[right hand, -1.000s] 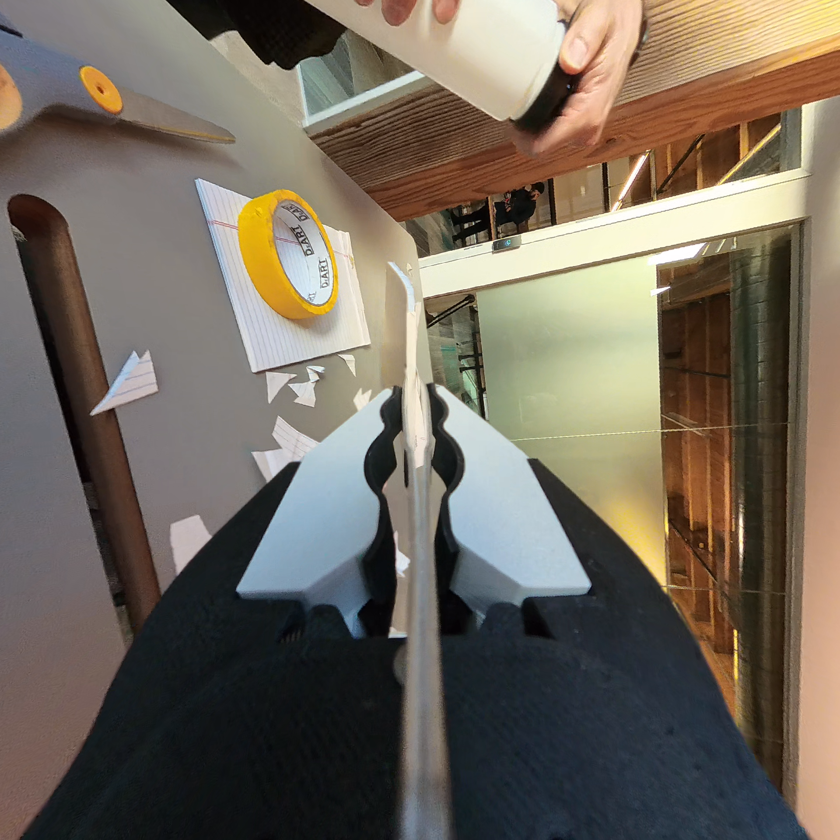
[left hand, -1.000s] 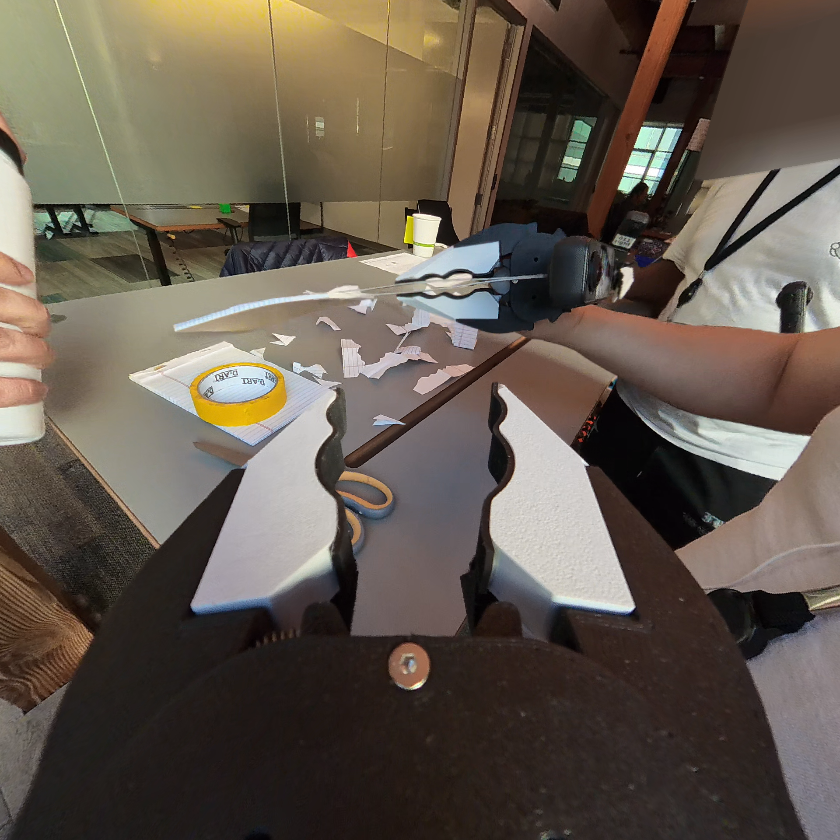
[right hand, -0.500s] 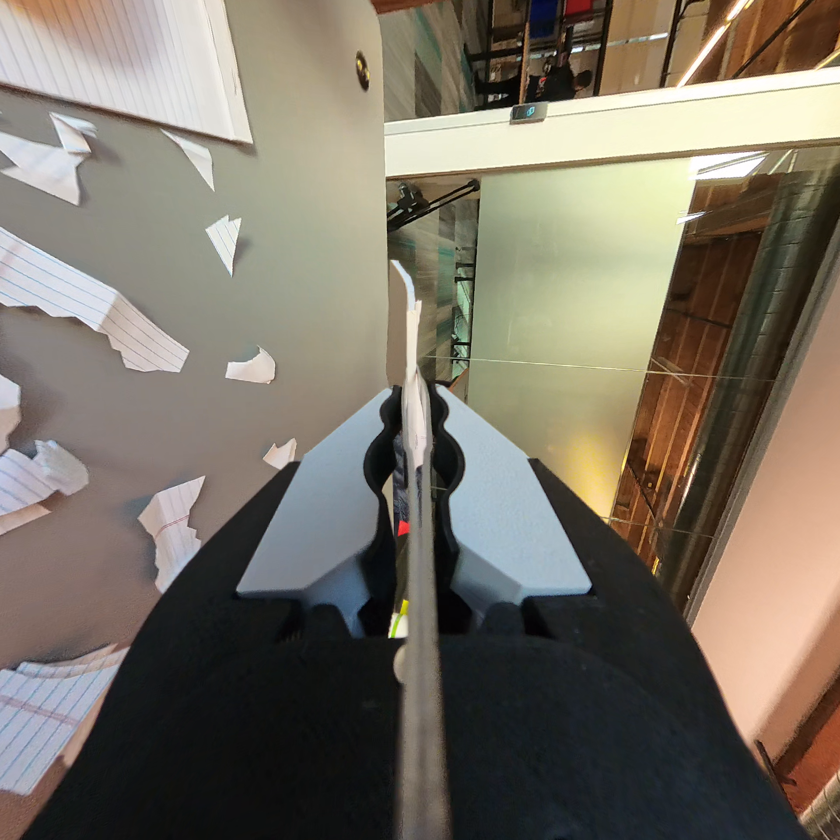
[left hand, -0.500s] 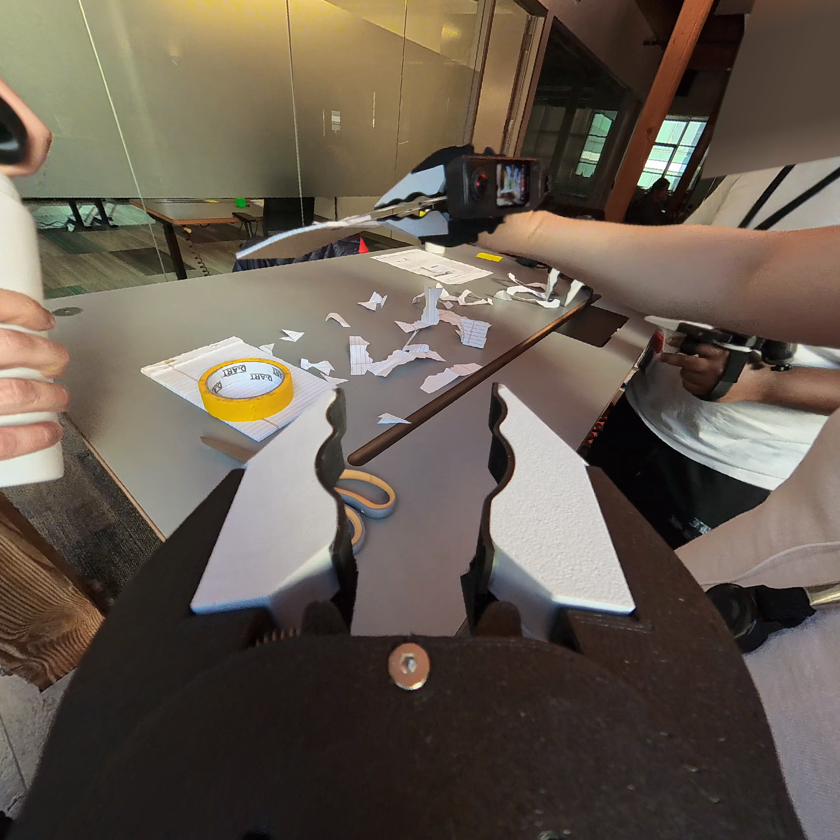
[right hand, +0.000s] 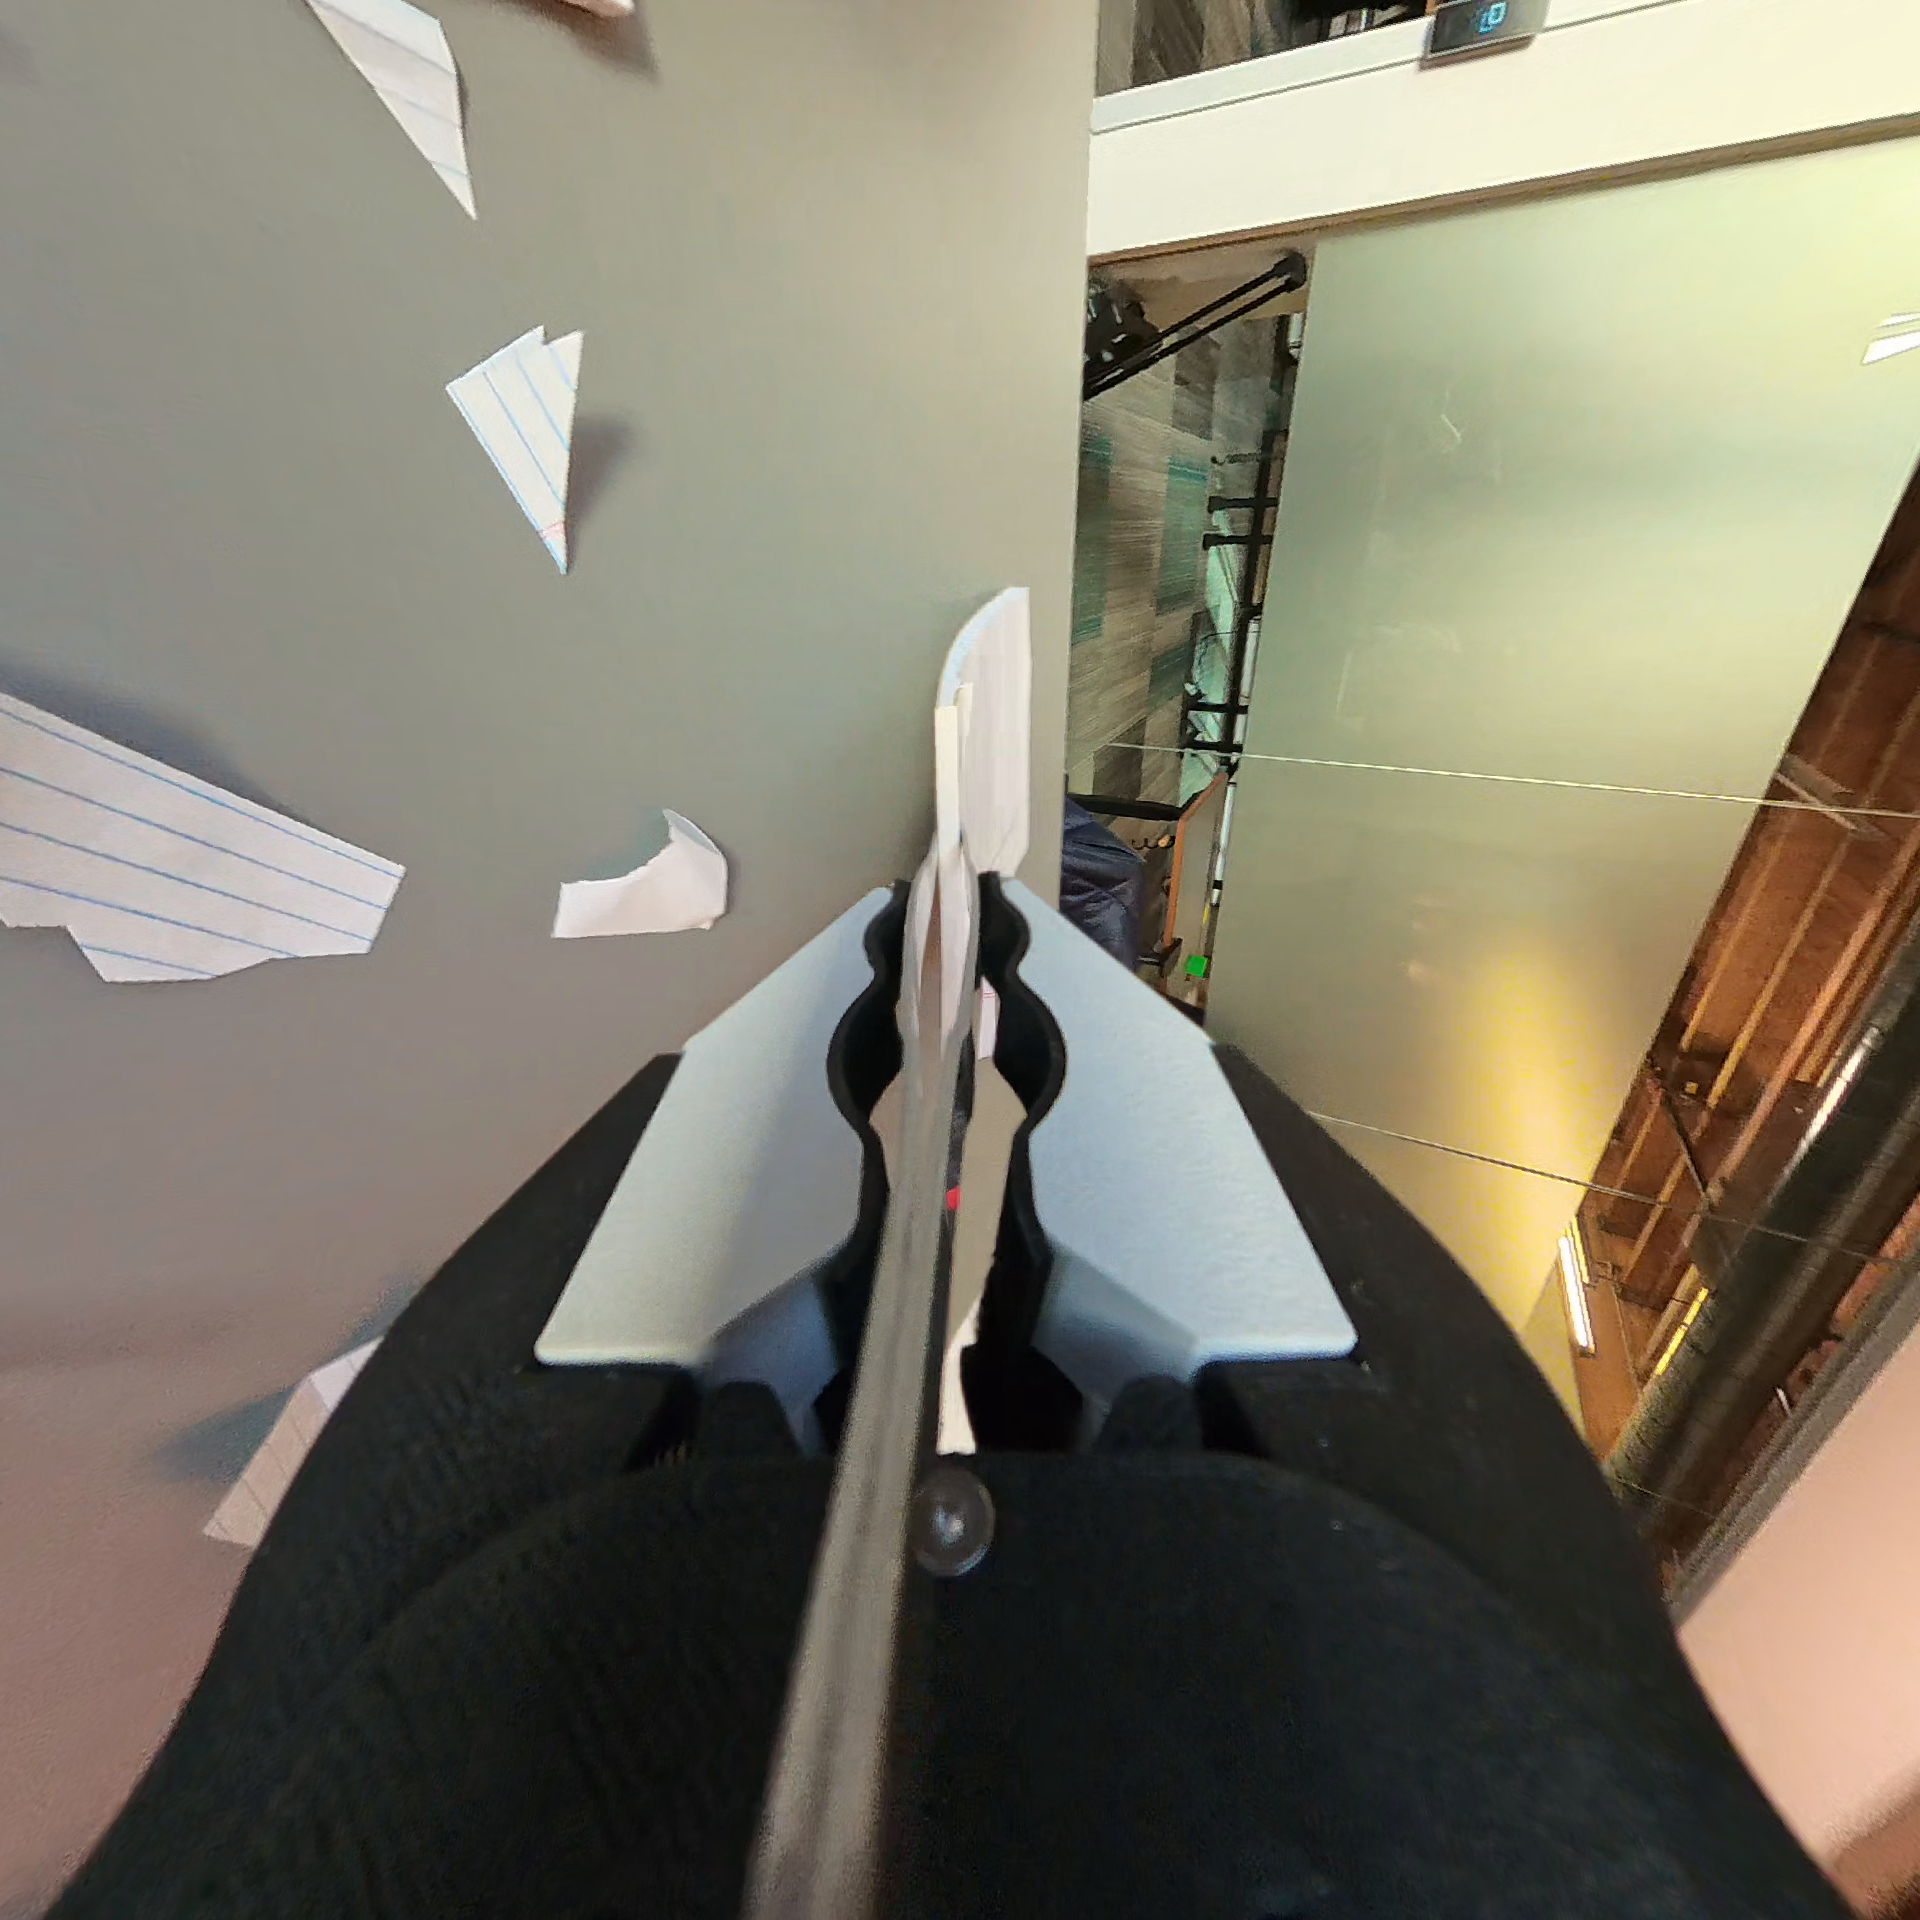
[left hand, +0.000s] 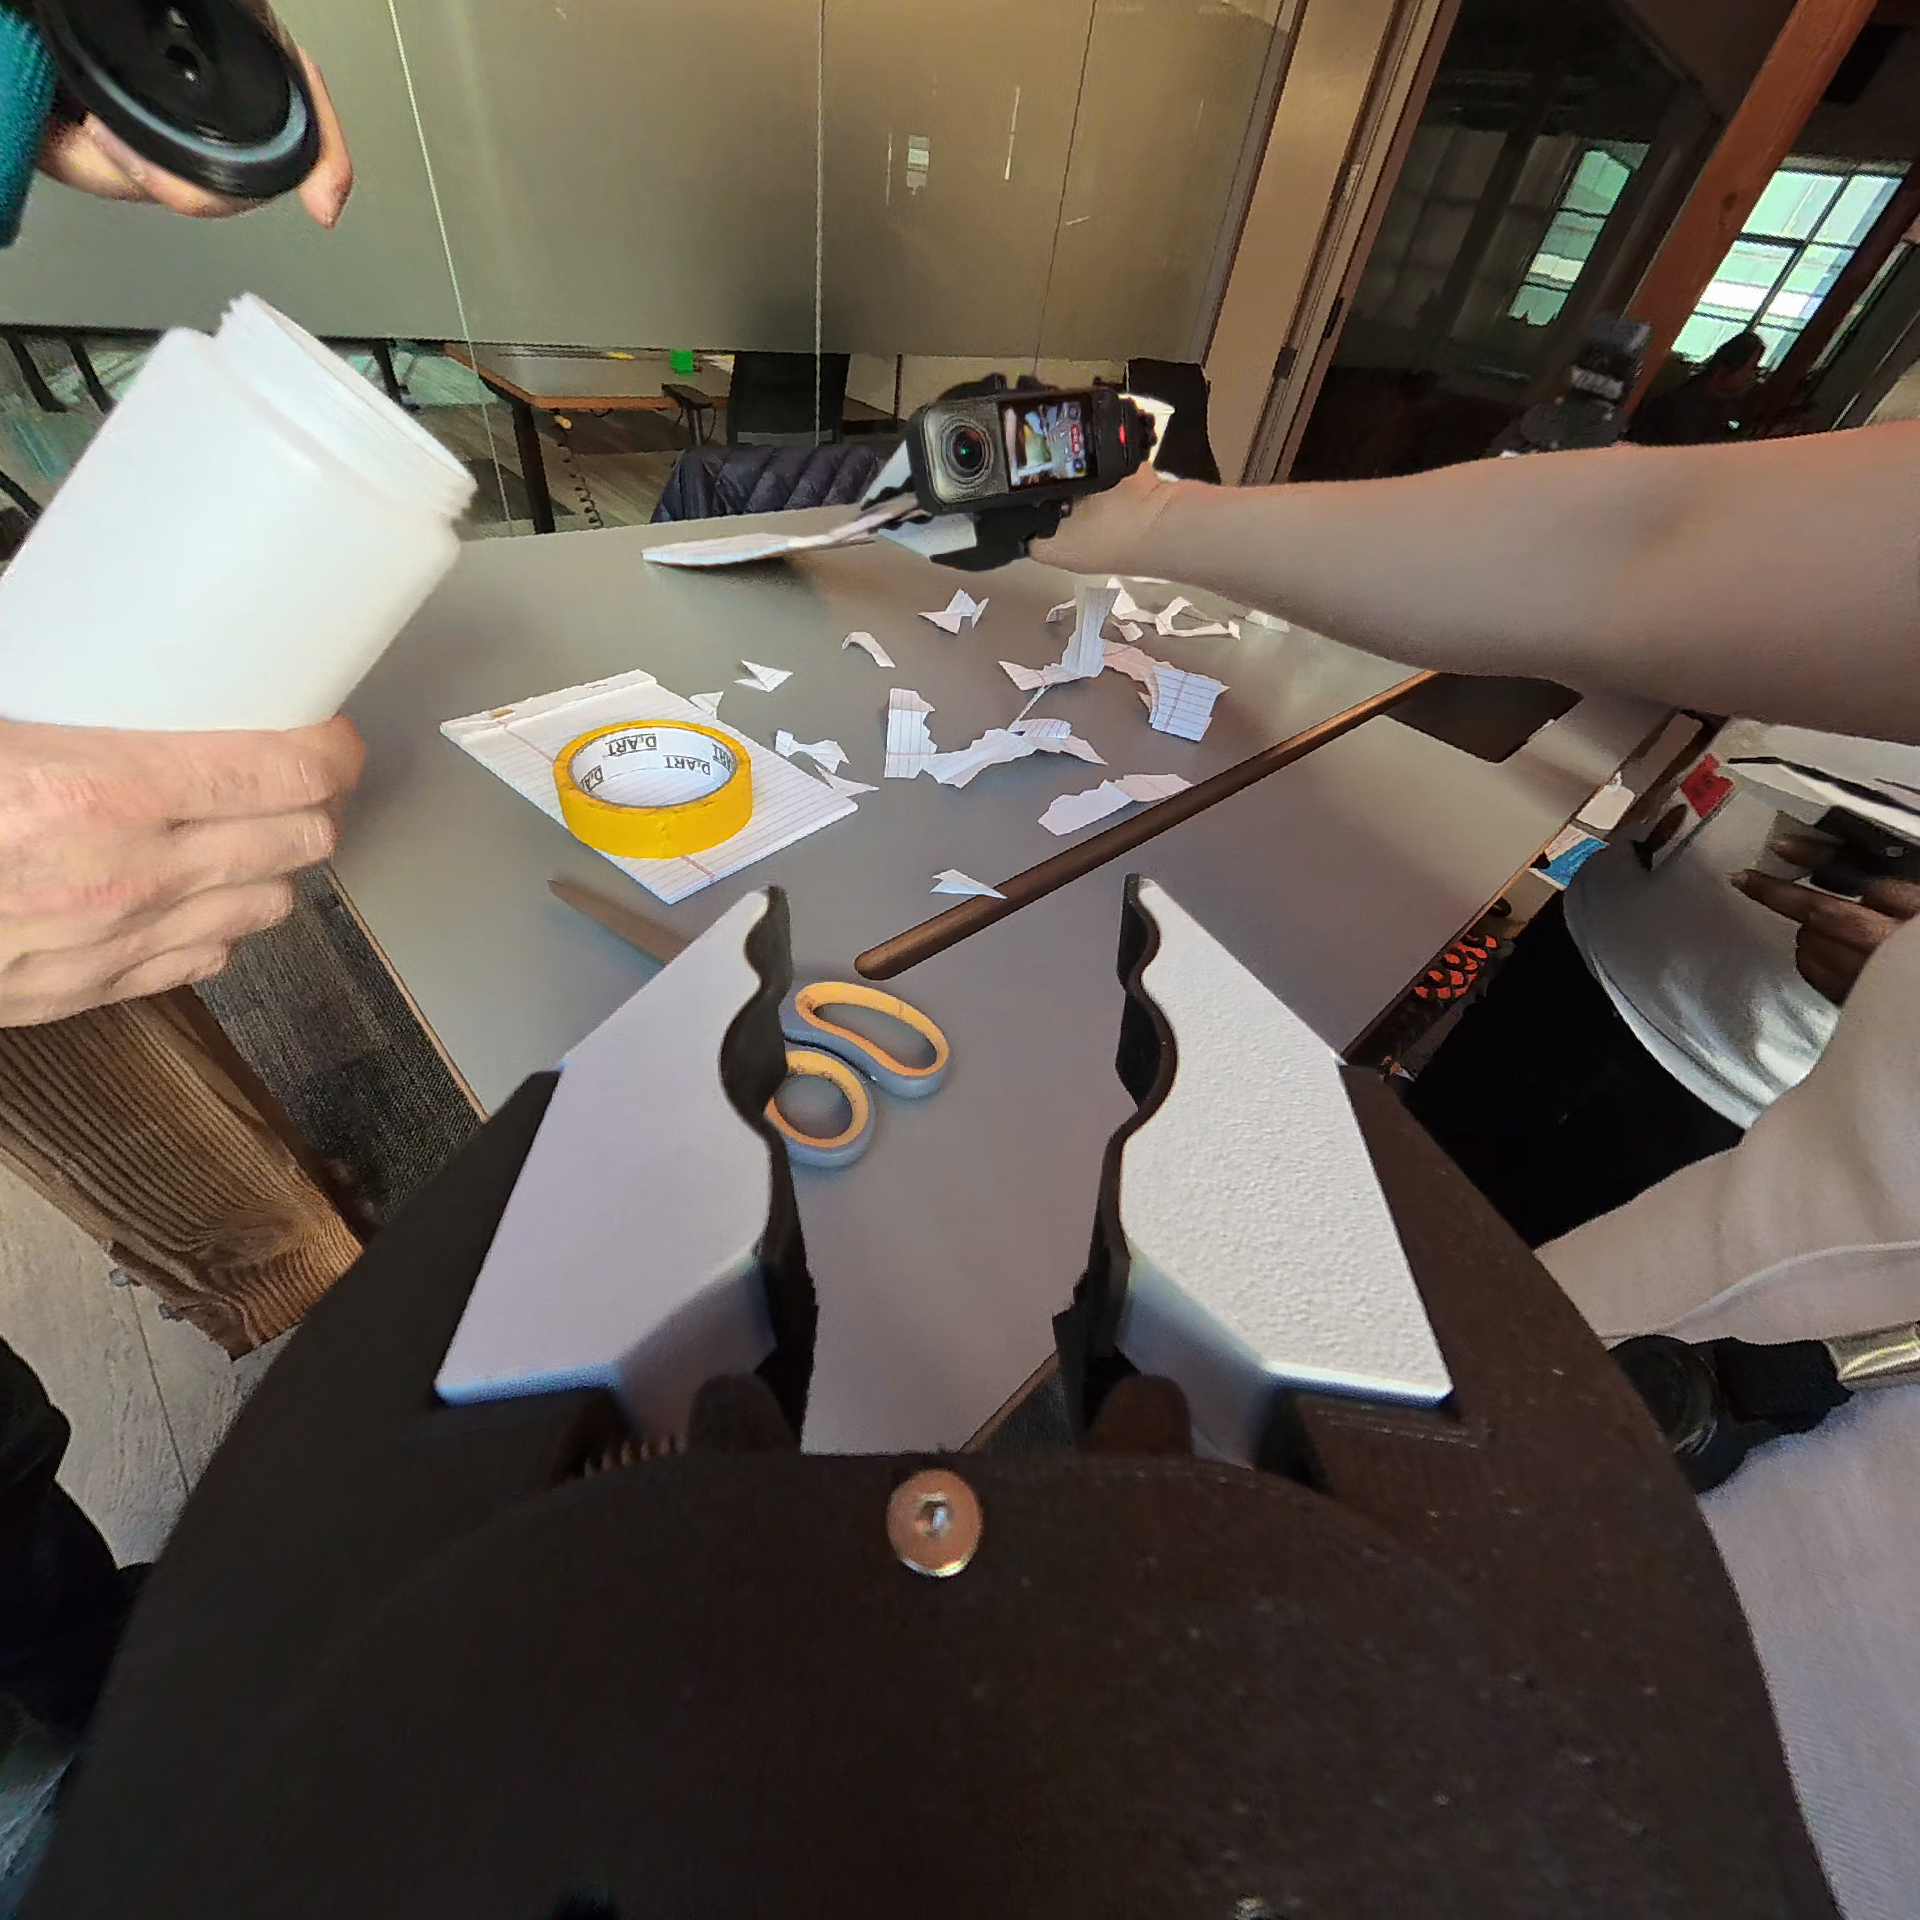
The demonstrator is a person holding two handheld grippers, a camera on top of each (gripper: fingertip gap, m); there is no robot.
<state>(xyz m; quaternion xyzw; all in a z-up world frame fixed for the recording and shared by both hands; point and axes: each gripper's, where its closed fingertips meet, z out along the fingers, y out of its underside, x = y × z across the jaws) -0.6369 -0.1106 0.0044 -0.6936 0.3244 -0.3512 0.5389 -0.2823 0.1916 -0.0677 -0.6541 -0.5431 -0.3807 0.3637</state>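
Observation:
My left gripper [left hand: 951, 904] is open and empty. It hangs over the near edge of the grey table [left hand: 1299, 883], just above scissors [left hand: 862, 1060] with orange and grey handles. My right gripper [right hand: 945, 883] is shut on a sheet of lined paper [right hand: 992, 748], seen edge-on between the fingers. In the left wrist view the right gripper [left hand: 914, 520] is low over the far side of the table, and the held sheet [left hand: 727, 545] sticks out to the left, close to the tabletop.
A yellow tape roll [left hand: 652, 784] sits on a lined notepad [left hand: 748, 847]. Torn paper scraps [left hand: 997, 748] litter the middle of the table and also show in the right wrist view [right hand: 525, 436]. A dark long slot [left hand: 1143, 821] crosses the table. A person's hands hold an open white bottle [left hand: 229, 540] and a black lid [left hand: 177, 94] at left. My right fingertips sit around 50 cm from my left ones.
My right gripper carried the sheet away from me and down to the far side of the table. The person at left took the lid off the white bottle and tilted it.

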